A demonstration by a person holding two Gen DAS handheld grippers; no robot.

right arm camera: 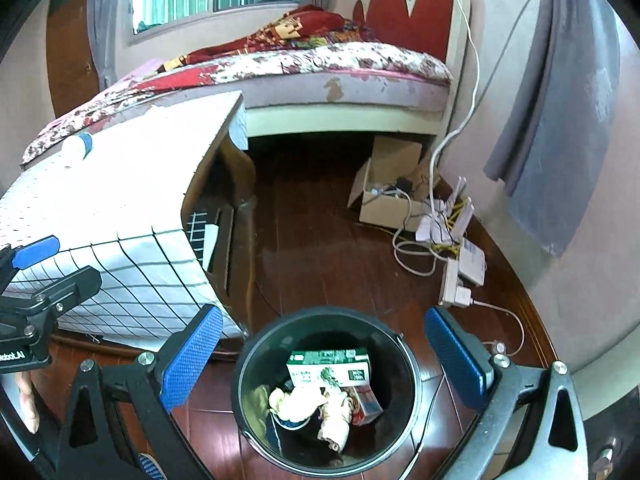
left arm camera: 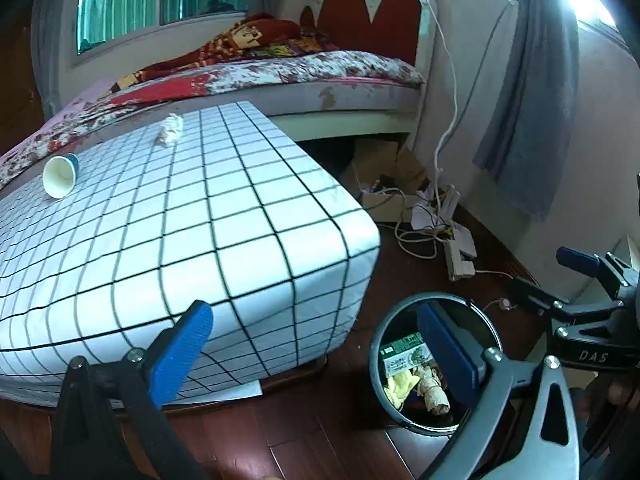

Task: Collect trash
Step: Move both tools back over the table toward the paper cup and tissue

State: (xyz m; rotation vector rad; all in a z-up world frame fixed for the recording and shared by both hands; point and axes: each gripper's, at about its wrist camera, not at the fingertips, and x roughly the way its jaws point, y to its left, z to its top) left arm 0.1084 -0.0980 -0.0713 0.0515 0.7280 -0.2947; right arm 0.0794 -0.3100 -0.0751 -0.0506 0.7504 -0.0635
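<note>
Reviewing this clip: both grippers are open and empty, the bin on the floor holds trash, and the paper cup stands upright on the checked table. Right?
Not quite. The paper cup lies on its side, as the left wrist view shows. Both the left gripper and right gripper are open and empty, and the bin holds trash.

Bin (right arm camera: 326, 394) mouth is open from above, part filled with a green carton (right arm camera: 330, 368) and crumpled paper; room remains over them. Right gripper (right arm camera: 324, 364) hangs over it, jaws spread wide, nothing between. Grid-cloth table (left arm camera: 248, 216) corner stands just left of the bin. Table top is bare except a tipped paper cup (left arm camera: 60, 176) and tissue wad (left arm camera: 171, 129), well apart. Cables and power strip (right arm camera: 454, 280) clutter the floor by the wall.
</note>
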